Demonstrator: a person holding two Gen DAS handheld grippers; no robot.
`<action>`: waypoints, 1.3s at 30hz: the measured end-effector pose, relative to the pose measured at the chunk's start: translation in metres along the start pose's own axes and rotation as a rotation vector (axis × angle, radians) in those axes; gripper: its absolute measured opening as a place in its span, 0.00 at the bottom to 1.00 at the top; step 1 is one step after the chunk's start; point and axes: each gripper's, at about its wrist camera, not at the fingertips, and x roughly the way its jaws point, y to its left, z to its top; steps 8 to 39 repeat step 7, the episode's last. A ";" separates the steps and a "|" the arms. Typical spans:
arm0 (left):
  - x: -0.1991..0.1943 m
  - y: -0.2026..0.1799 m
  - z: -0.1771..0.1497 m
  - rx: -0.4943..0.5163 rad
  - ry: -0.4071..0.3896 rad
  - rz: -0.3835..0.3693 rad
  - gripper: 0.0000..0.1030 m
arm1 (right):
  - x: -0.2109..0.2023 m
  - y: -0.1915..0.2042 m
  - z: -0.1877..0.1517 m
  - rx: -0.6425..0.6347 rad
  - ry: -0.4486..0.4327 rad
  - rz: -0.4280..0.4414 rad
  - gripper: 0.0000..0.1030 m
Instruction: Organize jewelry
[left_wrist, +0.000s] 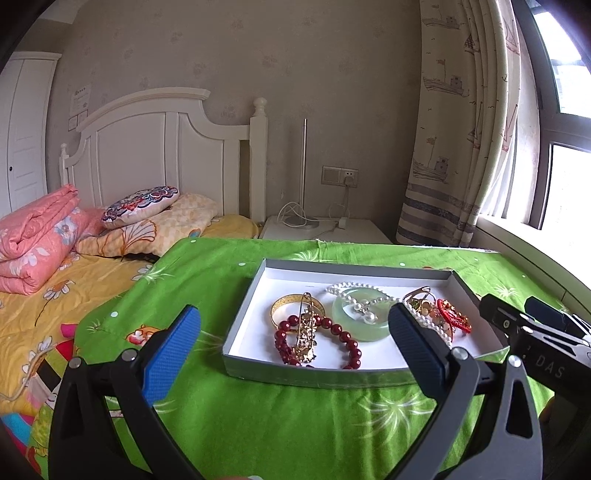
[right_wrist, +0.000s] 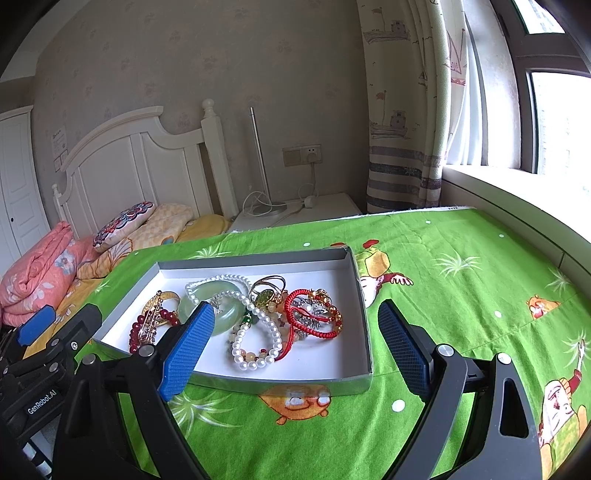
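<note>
A shallow grey tray with a white floor sits on the green cloth; it also shows in the right wrist view. In it lie a gold bangle, a dark red bead bracelet, a gold brooch, a pale green jade ring, a pearl strand and a red cord bracelet. My left gripper is open and empty, hovering over the tray's near left part. My right gripper is open and empty over the tray's near right part.
The green cartoon cloth covers the table. A bed with a yellow sheet, pink quilt and pillows lies to the left. A white nightstand with a lamp stands behind. Curtain and window sill are on the right.
</note>
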 end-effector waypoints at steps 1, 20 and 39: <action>0.000 0.000 0.000 -0.007 0.002 0.011 0.98 | 0.000 0.000 0.000 0.002 0.001 0.001 0.84; 0.006 -0.019 -0.003 0.103 0.201 0.036 0.98 | -0.004 -0.006 0.004 0.003 0.036 -0.008 0.84; 0.006 -0.019 -0.003 0.103 0.201 0.036 0.98 | -0.004 -0.006 0.004 0.003 0.036 -0.008 0.84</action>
